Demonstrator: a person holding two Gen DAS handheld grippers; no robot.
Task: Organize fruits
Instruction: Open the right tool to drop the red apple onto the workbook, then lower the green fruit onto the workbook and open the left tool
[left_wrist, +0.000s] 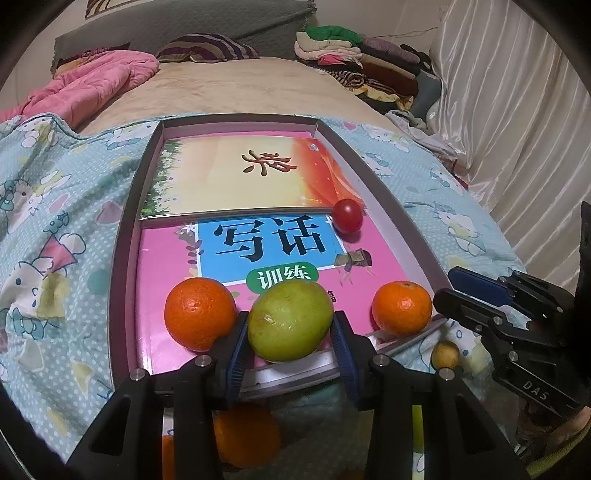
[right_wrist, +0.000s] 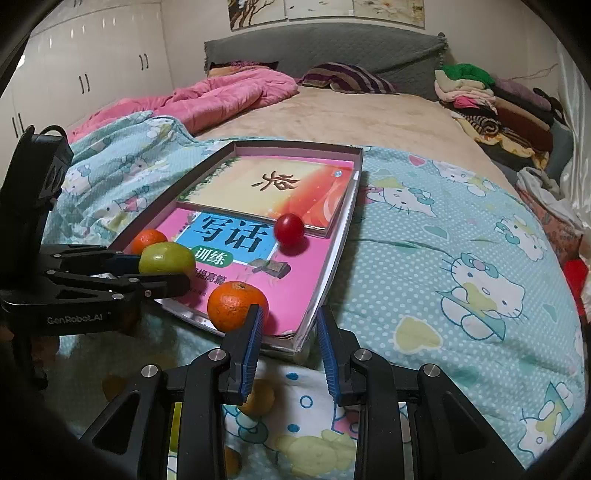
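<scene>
Two grippers angled down over the shallow box (left_wrist: 127, 206) on the bed.

Left gripper (left_wrist: 290, 334): pads pinch the green fruit (left_wrist: 290, 321) at the box's near edge, between the larger orange (left_wrist: 199, 314) and the smaller orange (left_wrist: 402, 308). Right gripper (right_wrist: 290, 338): jaws apart, nothing between them, at the box's near corner just beside the smaller orange. Cherry tomato (right_wrist: 289, 229) lies further in, on the pink book (right_wrist: 295, 280).

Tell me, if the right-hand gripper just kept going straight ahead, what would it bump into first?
Probably the near corner of the box tray, straight ahead of the open right gripper; the orange sits just beside its left finger. Depth is uncertain.
</scene>
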